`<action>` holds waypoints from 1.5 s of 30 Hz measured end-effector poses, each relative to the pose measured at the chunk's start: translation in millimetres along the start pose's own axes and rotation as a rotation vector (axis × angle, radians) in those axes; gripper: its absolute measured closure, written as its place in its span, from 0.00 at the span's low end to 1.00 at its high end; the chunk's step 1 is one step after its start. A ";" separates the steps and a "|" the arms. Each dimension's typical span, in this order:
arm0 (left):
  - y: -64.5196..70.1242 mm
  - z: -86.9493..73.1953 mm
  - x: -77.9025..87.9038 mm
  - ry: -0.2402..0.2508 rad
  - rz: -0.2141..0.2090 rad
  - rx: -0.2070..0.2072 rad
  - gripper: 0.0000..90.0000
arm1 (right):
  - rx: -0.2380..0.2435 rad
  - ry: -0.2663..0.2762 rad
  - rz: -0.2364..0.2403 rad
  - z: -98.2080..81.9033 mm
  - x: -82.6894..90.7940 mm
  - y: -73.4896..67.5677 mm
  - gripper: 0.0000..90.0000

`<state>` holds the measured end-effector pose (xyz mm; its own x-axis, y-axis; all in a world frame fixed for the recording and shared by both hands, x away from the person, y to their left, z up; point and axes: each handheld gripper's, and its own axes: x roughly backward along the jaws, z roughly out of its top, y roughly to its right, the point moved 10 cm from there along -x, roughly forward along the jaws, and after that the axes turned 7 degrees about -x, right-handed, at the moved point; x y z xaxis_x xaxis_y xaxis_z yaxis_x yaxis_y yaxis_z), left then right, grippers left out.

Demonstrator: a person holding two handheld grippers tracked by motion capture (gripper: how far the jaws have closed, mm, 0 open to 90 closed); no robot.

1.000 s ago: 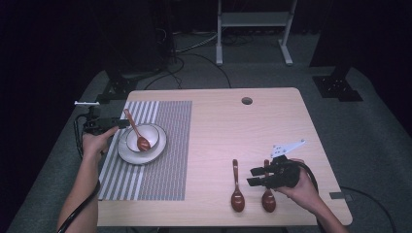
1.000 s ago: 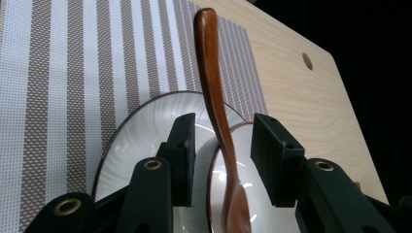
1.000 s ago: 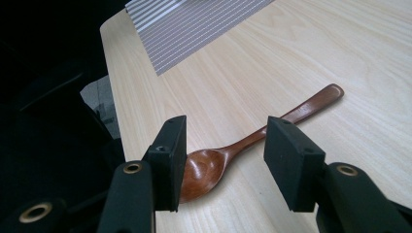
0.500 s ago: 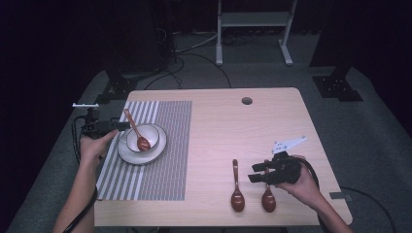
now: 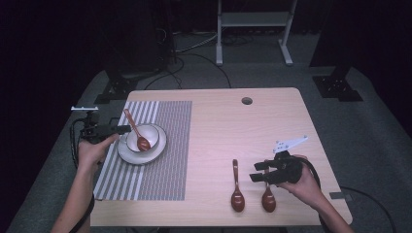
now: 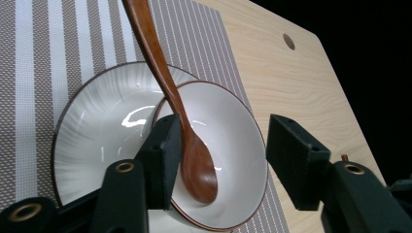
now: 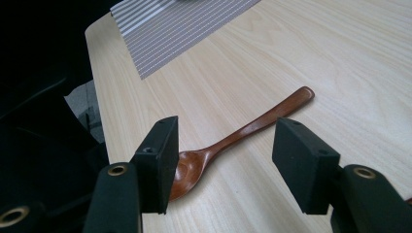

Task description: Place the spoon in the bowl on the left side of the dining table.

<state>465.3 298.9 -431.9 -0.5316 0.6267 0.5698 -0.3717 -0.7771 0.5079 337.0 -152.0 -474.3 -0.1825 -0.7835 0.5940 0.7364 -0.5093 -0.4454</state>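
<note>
Although both grippers gaped empty, left gripper (image 6: 218,160) straddled the spoon (image 6: 194,160) resting in the bowl (image 6: 233,126), at 9 o'clock; closing could tip it. Right gripper (image 7: 223,165) hovered over another spoon (image 7: 243,131), 5 o'clock.

High view: table (image 5: 272,141) evenly lit from above, surroundings near black, soft shadows, slightly soft focus. Left gripper view: sharp, specular glare on the bowl (image 6: 228,141). Right gripper view: clean, near jaws maybe a little blurred, dark background.
</note>
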 end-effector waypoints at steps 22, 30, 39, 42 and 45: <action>37.3 -29.7 -10.5 -0.077 -0.022 -0.095 0.35 | -0.019 0.037 -0.050 -1.9 15.1 8.8 0.45; 48.5 -37.9 -16.8 -0.097 -0.042 -0.118 0.29 | -0.033 0.049 -0.065 -5.7 19.7 15.1 0.44; 60.1 -49.3 -24.7 -0.131 -0.058 -0.133 0.22 | -0.052 0.056 -0.075 -11.7 21.7 21.0 0.43; 63.2 -53.3 -27.4 -0.136 -0.064 -0.142 0.22 | -0.055 0.058 -0.077 -13.2 22.8 21.6 0.43; 64.3 -55.3 -28.3 -0.138 -0.063 -0.147 0.21 | -0.057 0.060 -0.079 -14.1 24.0 22.2 0.43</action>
<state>414.4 227.9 -451.1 -0.3984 0.6684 0.6281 -0.5134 -0.7300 0.4512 339.8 -187.1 -479.4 -0.2785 -0.7590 0.5886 0.6802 -0.5885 -0.4371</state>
